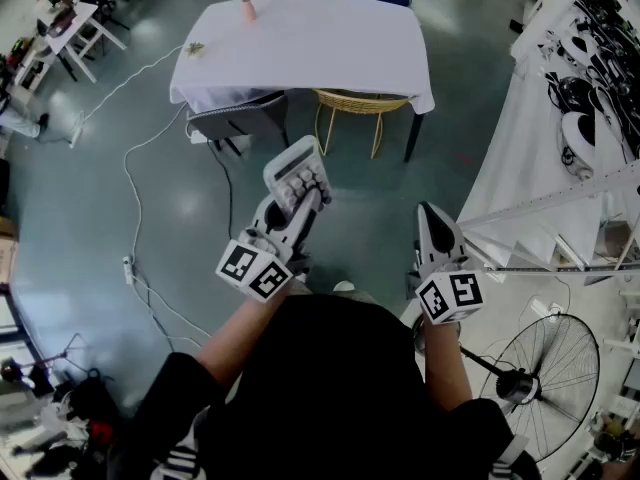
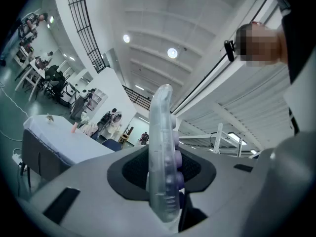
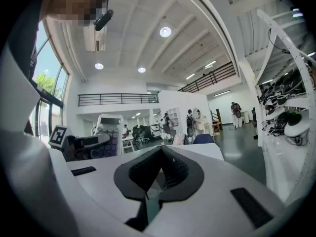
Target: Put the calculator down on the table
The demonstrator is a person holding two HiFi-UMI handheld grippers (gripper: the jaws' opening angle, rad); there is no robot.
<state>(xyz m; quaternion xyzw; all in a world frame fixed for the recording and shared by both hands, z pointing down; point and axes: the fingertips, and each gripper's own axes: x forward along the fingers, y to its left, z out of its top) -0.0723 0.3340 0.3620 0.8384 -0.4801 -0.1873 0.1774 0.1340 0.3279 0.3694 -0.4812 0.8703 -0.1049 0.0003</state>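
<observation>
A pale calculator [image 1: 297,173] with lilac keys stands nearly upright, clamped by its lower end in my left gripper [image 1: 298,211], which is shut on it. In the left gripper view the calculator [image 2: 163,152] shows edge-on between the dark pads, keys facing right. It is held in the air, well short of the white-clothed table [image 1: 310,38] ahead. My right gripper [image 1: 437,230] hangs to the right, shut with nothing in it. The right gripper view shows its pads meeting [image 3: 160,167] and the calculator [image 3: 109,131] off to the left.
On the table stand a pink vase [image 1: 248,10] and a small sprig [image 1: 194,48]. A grey chair [image 1: 240,118] and a yellow wicker chair [image 1: 360,103] are tucked at its near side. A cable and power strip [image 1: 127,268] lie on the floor at left. A fan [image 1: 545,383] stands at right.
</observation>
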